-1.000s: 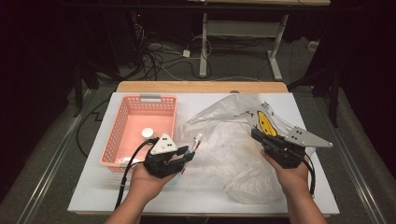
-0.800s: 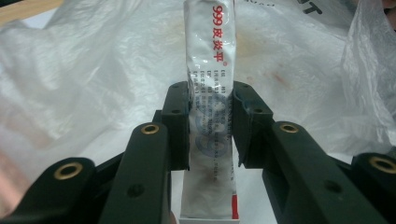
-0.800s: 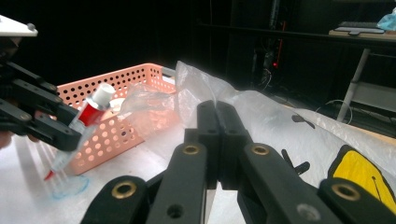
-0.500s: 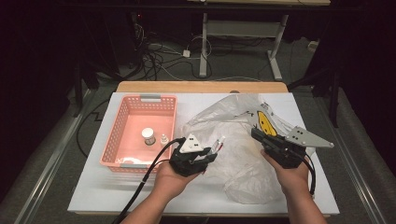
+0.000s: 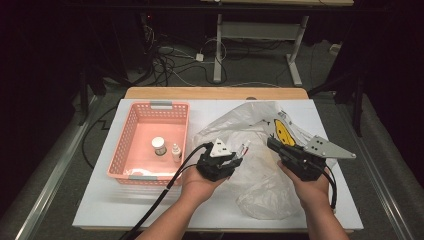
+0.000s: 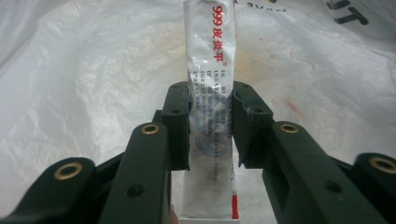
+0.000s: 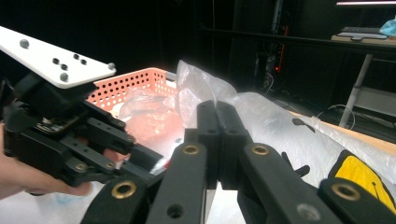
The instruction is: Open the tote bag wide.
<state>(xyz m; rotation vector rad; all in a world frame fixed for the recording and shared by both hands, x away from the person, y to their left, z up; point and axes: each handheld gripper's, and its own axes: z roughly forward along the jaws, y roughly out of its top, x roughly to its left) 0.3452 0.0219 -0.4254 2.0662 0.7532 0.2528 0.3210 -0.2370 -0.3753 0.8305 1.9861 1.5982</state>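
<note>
Left gripper (image 5: 239, 159) clamped on ointment tube (image 6: 211, 93), long axis running straight out along the jaws, over the clear plastic bag (image 5: 260, 185). Right gripper (image 7: 216, 116) closed, pinching the bag's edge. Pink basket (image 5: 125, 155) sits to the tube's left, beyond.

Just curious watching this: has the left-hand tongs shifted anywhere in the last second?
Yes. The left tongs, gripping a white tube, moved rightward from the pink plastic basket over the clear plastic bag.

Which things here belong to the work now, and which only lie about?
In the work: white tube clamped in the left gripper; plastic bag, pinched by the right gripper.
Lying about: pink basket, small jar, dropper bottle.
</note>
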